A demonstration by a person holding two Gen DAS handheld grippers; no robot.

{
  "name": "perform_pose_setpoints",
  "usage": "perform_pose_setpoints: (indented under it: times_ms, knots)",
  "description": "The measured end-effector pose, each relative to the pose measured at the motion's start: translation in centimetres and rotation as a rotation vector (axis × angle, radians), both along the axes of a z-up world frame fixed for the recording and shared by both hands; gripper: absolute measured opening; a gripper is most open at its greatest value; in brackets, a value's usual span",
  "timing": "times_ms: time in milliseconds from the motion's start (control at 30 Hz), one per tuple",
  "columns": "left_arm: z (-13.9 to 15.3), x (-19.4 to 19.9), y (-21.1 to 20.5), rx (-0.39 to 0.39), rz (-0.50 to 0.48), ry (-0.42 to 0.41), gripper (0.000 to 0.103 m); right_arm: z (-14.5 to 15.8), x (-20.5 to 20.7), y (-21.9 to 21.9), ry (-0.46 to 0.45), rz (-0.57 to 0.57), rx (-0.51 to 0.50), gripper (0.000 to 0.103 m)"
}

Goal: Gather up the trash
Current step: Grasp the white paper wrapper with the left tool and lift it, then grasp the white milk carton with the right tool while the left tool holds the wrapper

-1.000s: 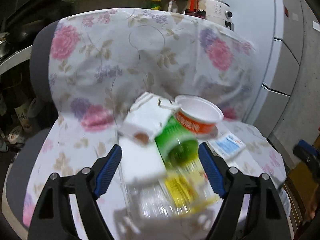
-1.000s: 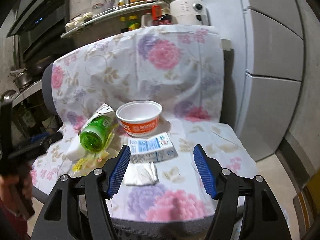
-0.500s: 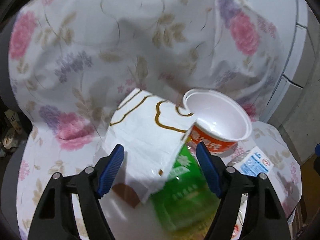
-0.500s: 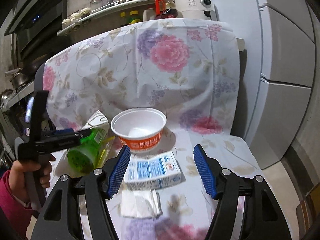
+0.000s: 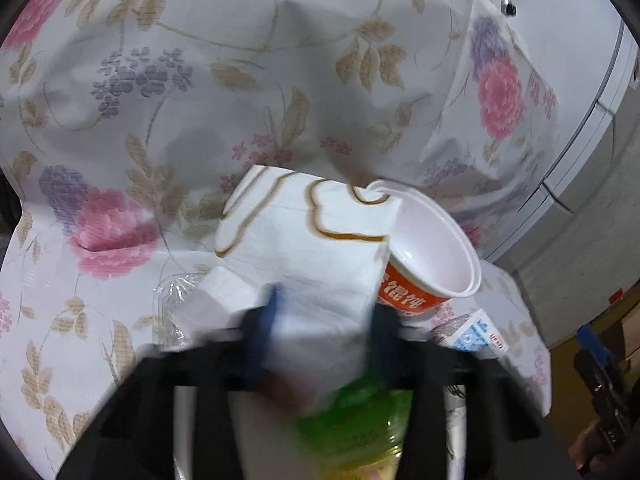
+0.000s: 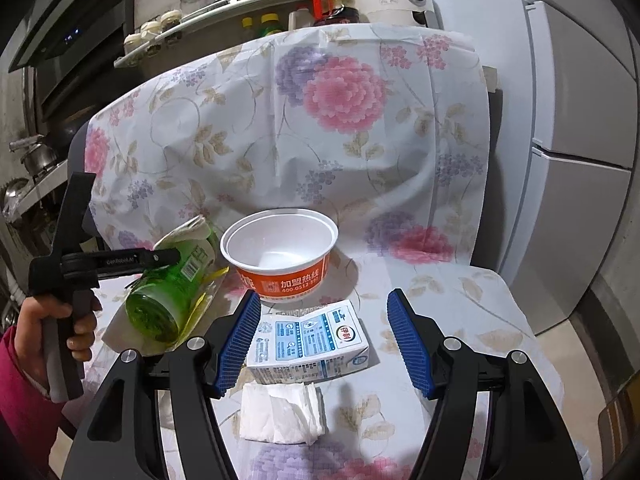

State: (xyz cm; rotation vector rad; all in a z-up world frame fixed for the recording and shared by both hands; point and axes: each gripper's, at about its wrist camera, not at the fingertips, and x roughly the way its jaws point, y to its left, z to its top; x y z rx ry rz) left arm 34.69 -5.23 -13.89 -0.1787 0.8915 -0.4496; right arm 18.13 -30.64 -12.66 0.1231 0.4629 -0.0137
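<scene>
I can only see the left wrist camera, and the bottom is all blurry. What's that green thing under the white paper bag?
Observer: It's a green bottle lying on its side. The left gripper is closing its fingers with the bottle between them.
Child: Is there more trash I can't see?
Observer: Yes, a folded white tissue lies on the seat just in front of the milk carton.
Child: Is the other gripper holding anything?
Observer: No. The right gripper is open and empty, and the carton shows between its fingers.
</scene>
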Motion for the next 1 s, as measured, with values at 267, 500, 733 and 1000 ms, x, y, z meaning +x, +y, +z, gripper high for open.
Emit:
perform_pose_setpoints:
  times_ms: [267, 500, 733, 1000]
  knots:
    - [2.1, -2.2, 1.8, 0.049, 0.074, -0.131, 0.000, 1.0, -2.7, 0.8, -0.038, -0.009, -0.043, 0.067]
    - [7.8, -8.9, 4.7, 0.043, 0.148, -0.323, 0.000, 1.7, -4.9, 0.7, -0.059, -0.032, -0.048, 0.068]
    - [7.3, -15.3, 5.8, 0.008, 0.157, -0.333, 0.000, -0.6, -5.1, 0.8, 0.006, -0.026, -0.071, 0.081]
    - [4.7, -16.3, 4.9, -0.014, 0.136, -0.273, 0.000, -4.5, -1.7, 2.1, 0.132, 0.028, -0.059, 0.081]
